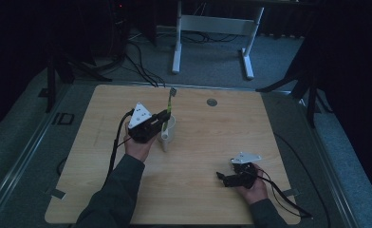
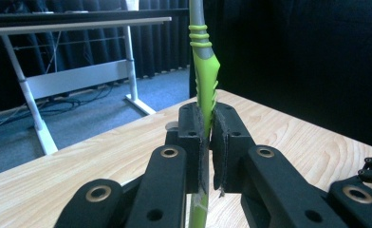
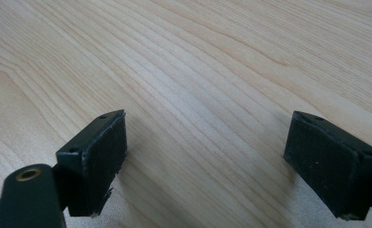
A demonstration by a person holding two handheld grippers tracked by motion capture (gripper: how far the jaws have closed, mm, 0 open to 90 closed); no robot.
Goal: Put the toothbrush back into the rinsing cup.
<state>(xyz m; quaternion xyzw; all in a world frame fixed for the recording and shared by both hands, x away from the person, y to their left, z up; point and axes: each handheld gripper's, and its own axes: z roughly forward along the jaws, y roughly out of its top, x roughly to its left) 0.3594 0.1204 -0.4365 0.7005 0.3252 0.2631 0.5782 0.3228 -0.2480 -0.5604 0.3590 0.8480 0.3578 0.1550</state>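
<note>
I find the left tongs (image 2: 207,142) clamped on the green handle of the toothbrush (image 2: 204,80), which stands near upright with its lower end over or inside the white mug (image 1: 169,130) near the middle of the table (image 1: 212,142); I cannot tell whether it rests on the bottom. The grasp is done; in my judgement release remains outstanding. My right tongs (image 3: 208,166) stand wide apart, holding nothing, low over bare wood.
</note>
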